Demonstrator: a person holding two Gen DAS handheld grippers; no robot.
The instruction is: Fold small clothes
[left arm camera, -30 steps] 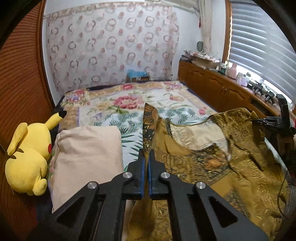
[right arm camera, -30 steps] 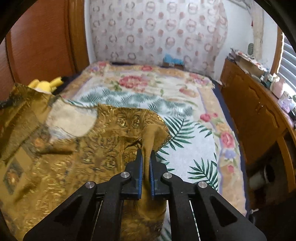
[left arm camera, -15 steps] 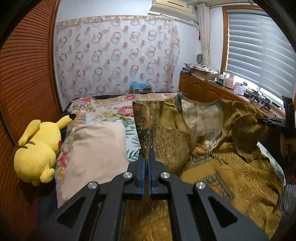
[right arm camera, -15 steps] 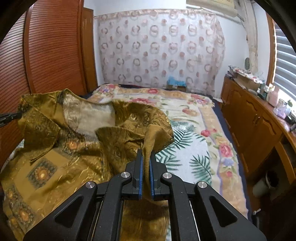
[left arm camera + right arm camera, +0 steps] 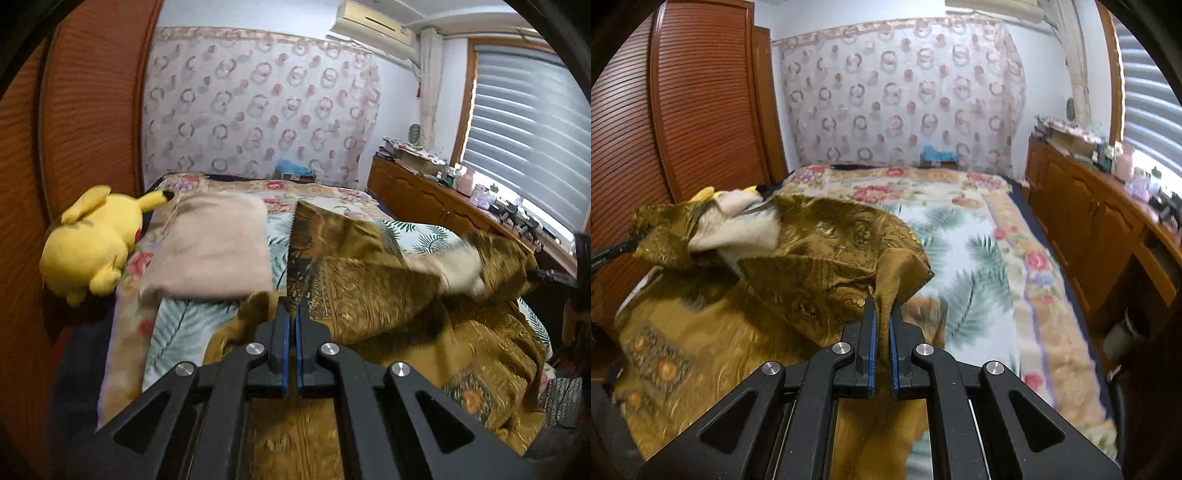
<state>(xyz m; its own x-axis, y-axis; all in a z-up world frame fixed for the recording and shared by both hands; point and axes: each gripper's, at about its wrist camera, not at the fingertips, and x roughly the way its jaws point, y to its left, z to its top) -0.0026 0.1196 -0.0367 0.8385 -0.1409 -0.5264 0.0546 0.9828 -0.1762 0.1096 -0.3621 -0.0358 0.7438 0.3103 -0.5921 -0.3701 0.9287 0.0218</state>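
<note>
Garment: one gold patterned shirt, lifted at two edges, the rest trailing on the bed near its front edge.
Handling: looks light, limp and silky; likely to slip, so pinch hems or corners.
Left gripper: jaws pinched tight on the shirt's edge.
Right gripper: jaws clamped on a bunched fold.
Others: one plush toy, one beige folded cloth.

Before me, a bed with a floral cover holds a gold shirt, a beige pillow and a yellow plush.

Floral bedspread, louvred wardrobe, patterned curtain, blinds
</note>
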